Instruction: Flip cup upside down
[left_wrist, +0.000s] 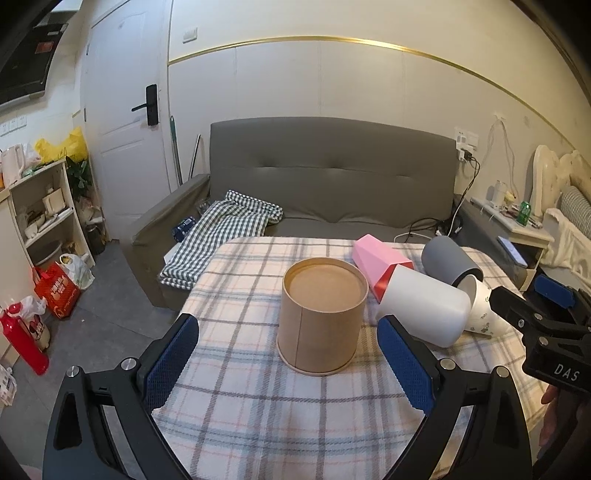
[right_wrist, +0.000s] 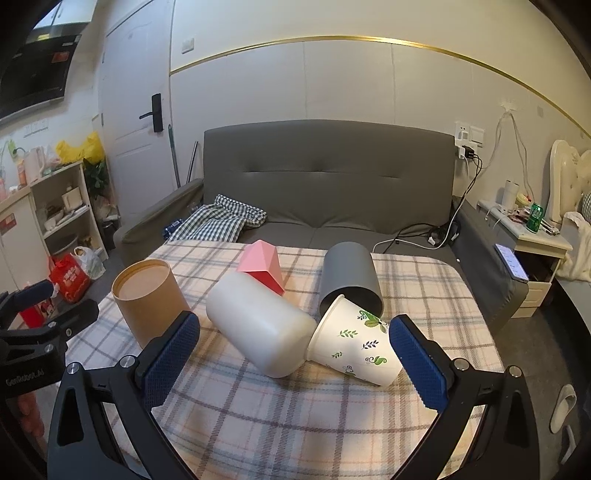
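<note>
A brown cardboard cup (left_wrist: 321, 317) stands upside down on the plaid tablecloth (left_wrist: 258, 413), its closed base up; it also shows in the right wrist view (right_wrist: 149, 299). My left gripper (left_wrist: 288, 362) is open and empty just in front of it. A white cup (right_wrist: 258, 328), a leaf-printed paper cup (right_wrist: 351, 343), a grey cup (right_wrist: 349, 275) and a pink-and-red cup (right_wrist: 262, 266) lie on their sides. My right gripper (right_wrist: 295, 358) is open and empty, its fingers either side of the white and printed cups.
A grey sofa (right_wrist: 332, 184) with a checked cloth (right_wrist: 218, 221) stands behind the table. Shelves and bags are at the left (left_wrist: 48, 229). A bedside table (right_wrist: 532, 236) with a green can is at the right.
</note>
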